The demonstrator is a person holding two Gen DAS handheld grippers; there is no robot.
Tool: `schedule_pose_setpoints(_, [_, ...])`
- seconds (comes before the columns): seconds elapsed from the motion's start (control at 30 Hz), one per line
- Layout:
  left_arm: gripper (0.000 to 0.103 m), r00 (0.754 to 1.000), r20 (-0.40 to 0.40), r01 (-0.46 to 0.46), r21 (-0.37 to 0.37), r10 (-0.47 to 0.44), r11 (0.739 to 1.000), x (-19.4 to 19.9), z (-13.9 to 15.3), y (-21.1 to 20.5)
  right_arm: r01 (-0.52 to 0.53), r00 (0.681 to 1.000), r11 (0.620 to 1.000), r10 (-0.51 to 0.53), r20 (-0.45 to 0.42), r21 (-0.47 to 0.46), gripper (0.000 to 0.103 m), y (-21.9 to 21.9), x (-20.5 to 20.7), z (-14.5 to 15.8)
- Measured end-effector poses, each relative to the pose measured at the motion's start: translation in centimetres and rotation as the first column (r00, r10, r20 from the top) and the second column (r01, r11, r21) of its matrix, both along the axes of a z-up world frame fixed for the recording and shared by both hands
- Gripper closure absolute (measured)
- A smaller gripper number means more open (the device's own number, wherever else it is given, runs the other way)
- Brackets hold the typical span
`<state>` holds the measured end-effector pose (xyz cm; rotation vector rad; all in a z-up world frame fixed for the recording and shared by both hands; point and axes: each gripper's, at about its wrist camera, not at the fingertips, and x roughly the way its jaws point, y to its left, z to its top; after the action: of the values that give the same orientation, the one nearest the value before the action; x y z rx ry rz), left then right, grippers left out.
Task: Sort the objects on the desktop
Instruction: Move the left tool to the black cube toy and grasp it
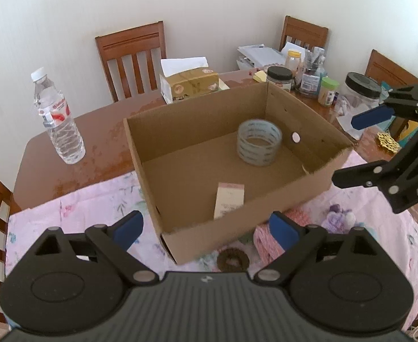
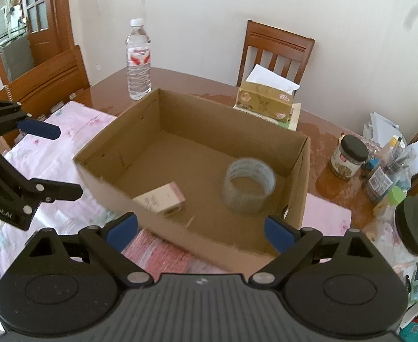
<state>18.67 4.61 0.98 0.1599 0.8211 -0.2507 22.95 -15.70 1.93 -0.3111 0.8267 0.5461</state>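
Note:
An open cardboard box (image 1: 317,183) (image 2: 106,179) stands on the table. Inside it lie a roll of clear tape (image 1: 259,142) (image 2: 248,185) and a small pink-and-white carton (image 1: 229,199) (image 2: 161,198). My left gripper (image 1: 206,229) is open and empty, just in front of the box's near wall; it also shows in the right wrist view (image 2: 66,162). My right gripper (image 2: 200,233) is open and empty at the box's near wall; it also shows in the left wrist view (image 1: 348,149), at the box's right. A pink striped packet (image 1: 265,242) (image 2: 163,256) and a dark ring (image 1: 233,259) lie before the box.
A water bottle (image 1: 57,116) (image 2: 138,59) stands left of the box and a tissue box (image 1: 190,84) (image 2: 265,101) behind it. Jars (image 1: 361,91) (image 2: 348,156) and clutter fill the right side. A pink floral cloth (image 1: 80,208) covers the near table. Wooden chairs (image 1: 132,57) surround it.

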Motion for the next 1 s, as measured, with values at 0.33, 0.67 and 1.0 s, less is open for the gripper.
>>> schedule_pose_setpoints(0.33, [0.008, 0.998, -0.054, -0.031, -0.073, 0.027, 0.997, -3.8, -2.4, 1.6, -0.023, 1.0, 1.0, 0.022, -0.018, -0.014, 0.005, -0.4, -4.4, -1.1])
schedule_pose_setpoints(0.67, [0.008, 0.982, -0.157, -0.118, -0.061, 0.108, 0.991, -6.5, -5.8, 3.8, 0.006, 0.999, 1.0, -0.007, -0.046, -0.028, 0.005, -0.9, -7.7, -2.8])
schedule_pose_setpoints(1.0, [0.008, 0.962, -0.19, -0.201, 0.002, 0.198, 0.98, -8.2, -8.6, 4.5, 0.068, 0.998, 0.997, -0.068, -0.016, -0.036, 0.004, -1.1, -10.5, -3.9])
